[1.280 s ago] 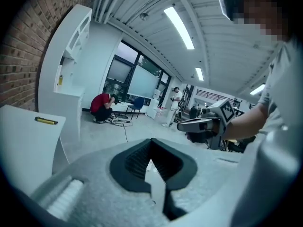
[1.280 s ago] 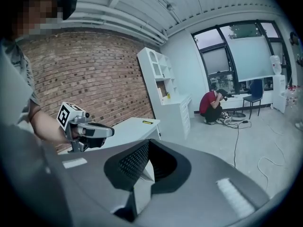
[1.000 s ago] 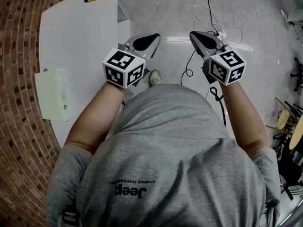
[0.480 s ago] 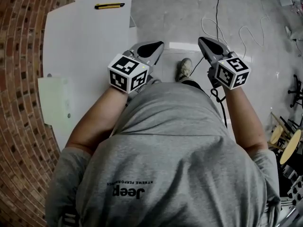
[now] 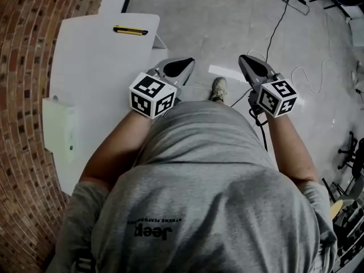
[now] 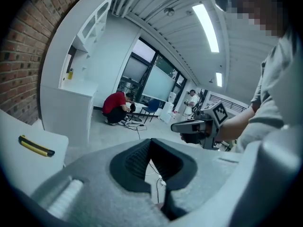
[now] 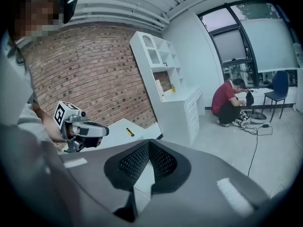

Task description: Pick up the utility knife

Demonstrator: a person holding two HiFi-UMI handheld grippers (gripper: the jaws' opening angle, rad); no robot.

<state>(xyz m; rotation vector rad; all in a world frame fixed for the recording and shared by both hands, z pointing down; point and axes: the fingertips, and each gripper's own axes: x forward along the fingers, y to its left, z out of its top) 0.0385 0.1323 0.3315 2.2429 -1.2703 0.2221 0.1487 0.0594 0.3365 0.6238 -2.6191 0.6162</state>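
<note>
The utility knife [image 5: 130, 30], yellow with a dark strip along it, is seen lying flat near the far end of the white table [image 5: 96, 78], well apart from both grippers. The left gripper [image 5: 181, 66] is held just beside the table's right edge and the right gripper [image 5: 245, 62] over the bare floor. In each gripper view the two jaws are seen pressed together at their tips with nothing between them. The reach appears to be only at its start, and the left gripper is judged the better placed, being on the table's side. In the left gripper view the knife [image 6: 36, 146] is found far off to the left, so the gripper would need to be swung that way until the handle is centred ahead of the jaws. The jaws should be spread before the knife is reached, not above it. Because the knife is thin and lies flat, the tips would likely have to be brought down almost onto the tabletop, set astride the narrow width of the handle near mid-length so that it hangs level when lifted. A grip along its length, or at one end, is judged likely to slip or tip. The pale box [image 5: 58, 131] at the table's left edge is well clear of the path.
</note>
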